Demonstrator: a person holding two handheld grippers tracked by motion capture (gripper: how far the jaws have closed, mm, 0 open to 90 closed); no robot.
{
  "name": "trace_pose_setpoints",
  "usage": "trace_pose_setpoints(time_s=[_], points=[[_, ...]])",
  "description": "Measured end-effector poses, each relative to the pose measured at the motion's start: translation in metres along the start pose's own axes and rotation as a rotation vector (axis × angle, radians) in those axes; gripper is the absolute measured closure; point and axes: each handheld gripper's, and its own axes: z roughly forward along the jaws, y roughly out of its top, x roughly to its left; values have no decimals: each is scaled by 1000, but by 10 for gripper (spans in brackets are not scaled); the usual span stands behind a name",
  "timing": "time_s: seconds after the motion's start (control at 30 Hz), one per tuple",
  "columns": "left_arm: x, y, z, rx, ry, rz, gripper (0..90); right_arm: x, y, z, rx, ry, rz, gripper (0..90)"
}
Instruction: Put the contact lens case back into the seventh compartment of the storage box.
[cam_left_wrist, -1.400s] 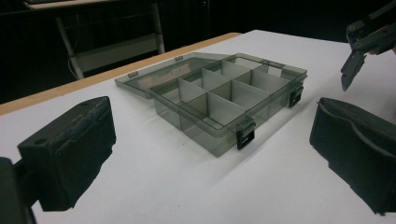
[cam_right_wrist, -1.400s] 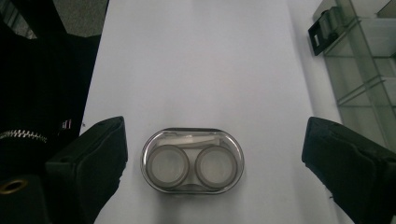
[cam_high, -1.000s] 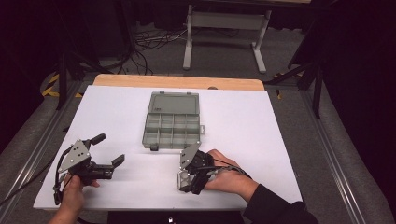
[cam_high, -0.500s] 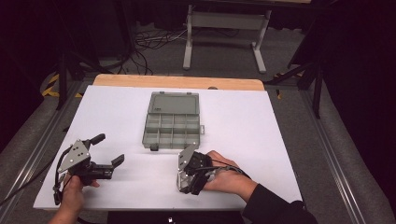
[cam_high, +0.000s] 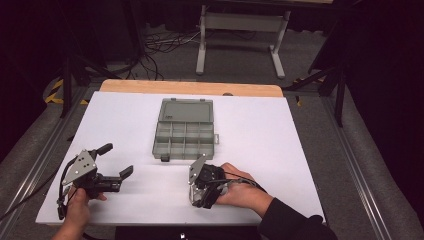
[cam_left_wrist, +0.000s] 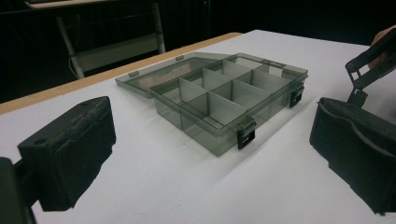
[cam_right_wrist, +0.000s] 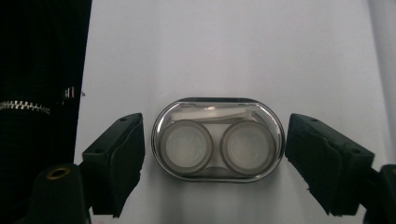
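**A:** Nearest the table's front edge: right gripper tipped down over a contact lens case, clear oval lid, two round wells side by side. Case flat on the white table, sitting between the two pads, a thin gap left on each side. Jaws have just been closing in, not pressing yet.

**B:** Looks centred already. Any tips for the pinch?

**A:** Probably best to keep squeezing along the long axis, pads square to the rounded ends. Curved, slick plastic, so an off-centre bite would likely spit it sideways. Worth staying low too, pads meeting the body rather than riding up over the lid.

**B:** And the other side?

**A:** Left gripper a bit farther left, held level just above the table, jaws spread wide, nothing between them. Just parked there, pointed toward the box.

**B:** Box?

**A:** Farther back, mid-table: smoky clear compartment organizer, lid flipped open away from the person, dividers in rows, black latches on the near wall. Compartments look bare from the left gripper view. Guessing the case ends up in there, so a firm, level lift matters before the carry.
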Motion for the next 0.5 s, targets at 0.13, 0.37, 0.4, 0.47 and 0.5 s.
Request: trace_pose_setpoints(time_s=[0.13, 0.37, 0.4, 0.47, 0.5], points=[[0, 0, 0, -3, -1, -1, 12, 1, 1, 3, 11, -5, -8, 247], [0, 0, 0, -3, 0, -1, 12, 2, 2, 4, 24, -22, -20, 267], [0, 0, 0, -3, 0, -1, 12, 2, 2, 4, 25, -25, -23, 267], [0, 0, 0, -1, 1, 0, 12, 3, 2, 4, 24, -33, -31, 267], [0, 0, 0, -1, 1, 0, 12, 3, 2, 3, 24, -35, -31, 267]])
